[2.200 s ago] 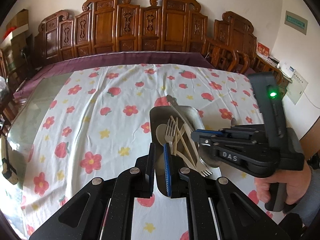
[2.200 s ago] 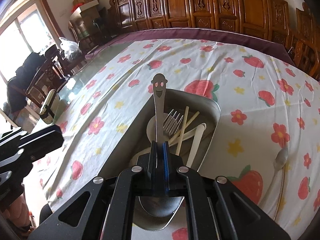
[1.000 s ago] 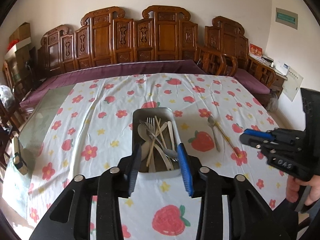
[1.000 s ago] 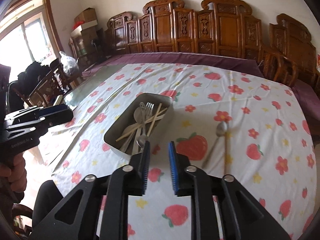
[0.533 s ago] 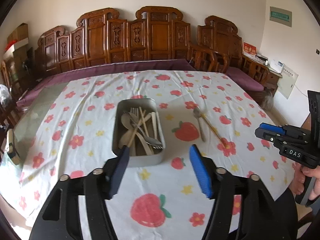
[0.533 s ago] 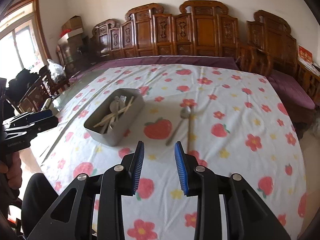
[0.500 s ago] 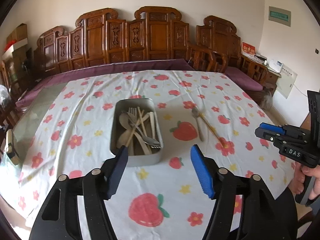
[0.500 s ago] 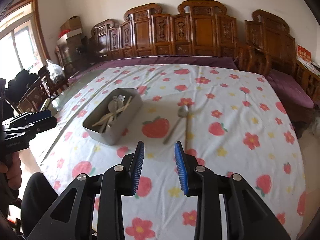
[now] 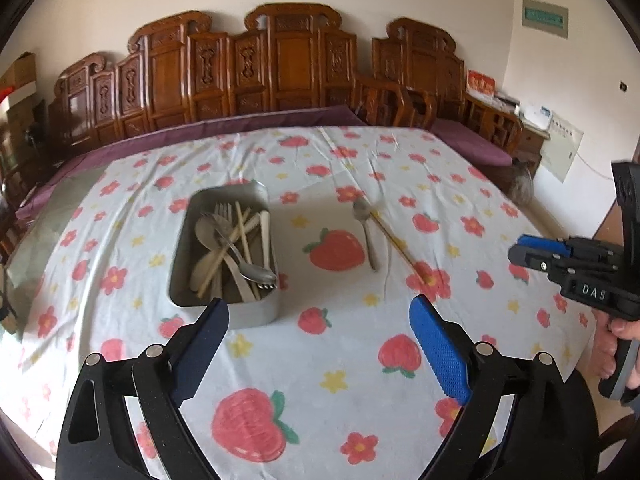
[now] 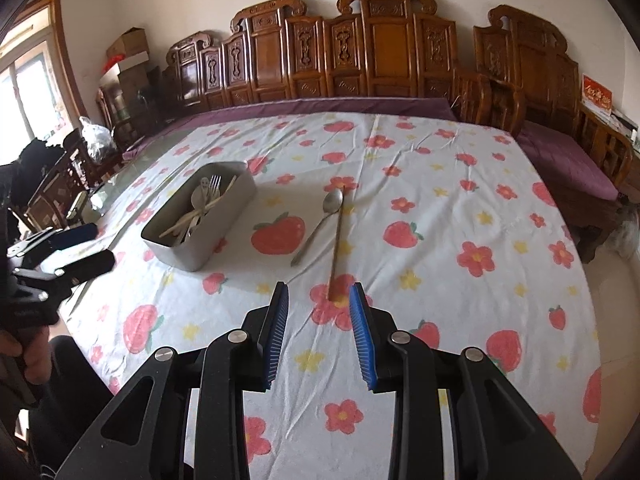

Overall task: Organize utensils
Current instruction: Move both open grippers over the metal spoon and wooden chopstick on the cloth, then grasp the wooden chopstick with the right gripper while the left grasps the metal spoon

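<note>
A grey metal tray (image 9: 256,314) on the flowered cloth holds forks, spoons and chopsticks (image 9: 236,248). To its right a metal spoon (image 9: 366,228) and one chopstick (image 9: 394,246) lie loose on the cloth. My left gripper (image 9: 319,308) hovers in front of the tray, its jaws opening wide with nothing between them. My right gripper (image 10: 319,293) is open with a narrow gap and holds nothing. The chopstick (image 10: 338,240) ends just beyond its tips, the spoon (image 10: 324,220) lies left of that, and the tray (image 10: 208,248) is farther left.
The strawberry-print tablecloth (image 9: 340,360) covers a large table. Carved wooden chairs (image 9: 280,76) line the far side. Bare glass tabletop (image 10: 120,188) shows at the left edge. A person's hand (image 9: 624,328) holds the right gripper (image 9: 514,250) at the right.
Both grippers have pulled back from the tray toward the table's near edge. The right one let go of the spoon it held over the tray. The left jaws have spread wide.
</note>
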